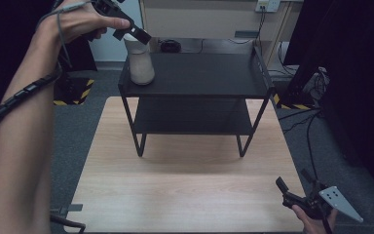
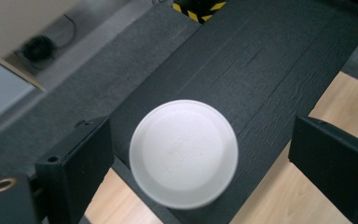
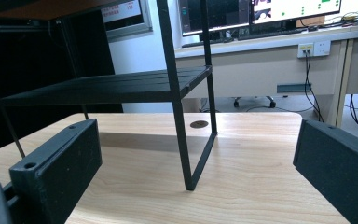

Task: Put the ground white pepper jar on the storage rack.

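dim, bluish overall. high view corners fall to black. soft shadow under shelf (image 1: pixel 195 117) on table (image 1: pixel 185 195). cup lid (image 2: pixel 183 153) blurred close up; monitors (image 3: pixel 261 11) glare.

Hidden, cropped and unreadable parts of the scene

From above, the left gripper (image 1: pixel 126 30) covered the cup's (image 1: pixel 141 63) rim, and the left hand's (image 1: pixel 85 22) top was cut by the frame edge. In the left gripper view the cup's lid (image 2: pixel 183 153) carried embossed lettering too blurred to read, and hid the cup's body beneath. The right hand (image 1: pixel 311 222) ran off the bottom edge. In the right gripper view the monitors (image 3: pixel 261 14) were cropped, their text too small to tell.
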